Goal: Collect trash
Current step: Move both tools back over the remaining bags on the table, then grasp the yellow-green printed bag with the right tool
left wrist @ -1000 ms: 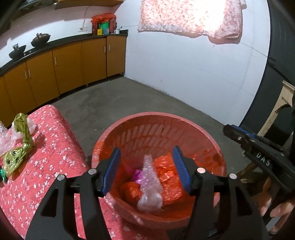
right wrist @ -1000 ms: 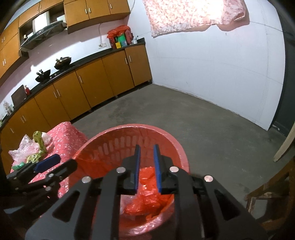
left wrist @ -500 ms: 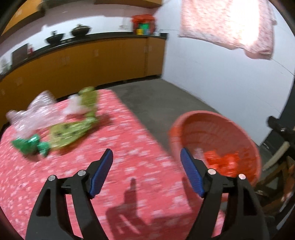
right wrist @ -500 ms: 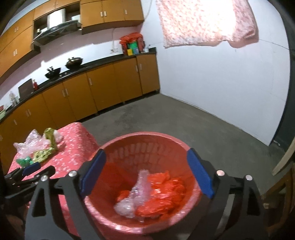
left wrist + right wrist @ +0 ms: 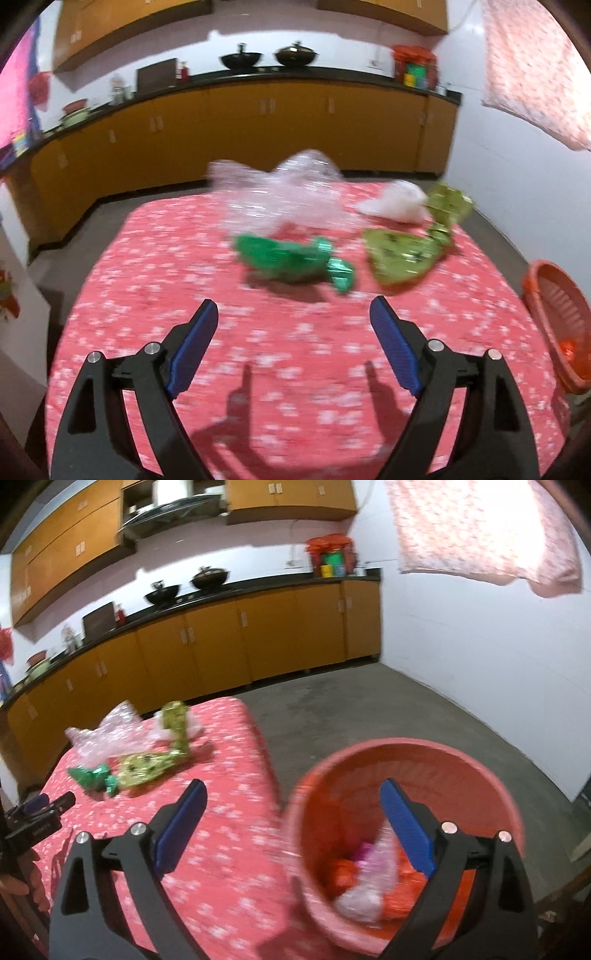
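Observation:
A table with a red flowered cloth [image 5: 184, 258] bears trash: a green foil wrapper [image 5: 291, 260], a yellow-green wrapper [image 5: 402, 254], a clear plastic bag [image 5: 284, 192] and a white wad [image 5: 395, 201]. My left gripper [image 5: 293, 317] is open and empty, above the cloth just short of the green wrapper. My right gripper [image 5: 293, 801] is open and empty, over the near rim of the orange basket [image 5: 461, 760], which holds orange and clear plastic trash [image 5: 369, 882]. The same wrappers [image 5: 147, 764] show at the left in the right wrist view. The basket [image 5: 557, 306] stands off the table's right edge.
Orange cabinets [image 5: 258, 642] under a black counter with pots [image 5: 295, 55] run along the far wall. Bare grey floor [image 5: 369, 709] lies between table and white wall. The left gripper's body [image 5: 33, 812] shows at the left edge of the right wrist view.
My left gripper swung from over the basket to face the trash on the table. My right gripper opened from nearly shut over the basket and turned left toward the table.

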Tool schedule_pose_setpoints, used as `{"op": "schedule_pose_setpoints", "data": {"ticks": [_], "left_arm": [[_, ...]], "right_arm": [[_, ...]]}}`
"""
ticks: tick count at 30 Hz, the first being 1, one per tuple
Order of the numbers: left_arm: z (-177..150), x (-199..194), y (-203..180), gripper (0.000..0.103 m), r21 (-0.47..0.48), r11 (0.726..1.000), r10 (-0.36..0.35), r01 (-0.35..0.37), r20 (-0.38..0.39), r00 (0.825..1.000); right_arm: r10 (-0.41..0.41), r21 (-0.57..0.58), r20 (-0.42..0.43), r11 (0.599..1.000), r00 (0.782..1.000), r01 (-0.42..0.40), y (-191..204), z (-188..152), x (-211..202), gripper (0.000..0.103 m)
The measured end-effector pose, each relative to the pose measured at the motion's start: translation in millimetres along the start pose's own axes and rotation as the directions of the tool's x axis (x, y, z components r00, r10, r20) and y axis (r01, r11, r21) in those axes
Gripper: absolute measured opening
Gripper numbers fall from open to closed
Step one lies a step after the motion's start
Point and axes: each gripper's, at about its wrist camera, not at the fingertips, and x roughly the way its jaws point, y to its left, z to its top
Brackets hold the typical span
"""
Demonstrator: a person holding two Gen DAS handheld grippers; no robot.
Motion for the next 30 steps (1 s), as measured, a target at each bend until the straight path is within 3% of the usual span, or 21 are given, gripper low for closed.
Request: {"op": "schedule_pose_setpoints", "data": {"ticks": [6,11,22,30], "left_arm": [[1.3,-1.9,37.1,0.086,-0.015,0.998,0.065,-0.065,0.037,0.997],[1.8,6.8,59.3,0.087,-0.052,0.996,0.077,-0.075,0.035,0.996],[7.5,22.6,75.6,0.088,-0.072,0.994,0.081,-0.078,0.042,0.996],[7.3,29.6,73.0,0.088,-0.067,0.996,0.068,-0.065,0.036,0.997]], "right_arm": [[0.08,-0.039,-0.04,0.996,0.996,-0.082,68.1,5.9,44.4,0.092],[0.092,-0.034,-0.09,0.995,0.992,-0.096,109.0,11.4,88.8,0.089],[0.027,0.038,-0.194,0.999,0.981,-0.02,135.7,28.6,175.3,0.079],[0.016,0.003,-0.278,1.0,0.961,-0.016,144.1,25.9,202.5,0.056]]}}
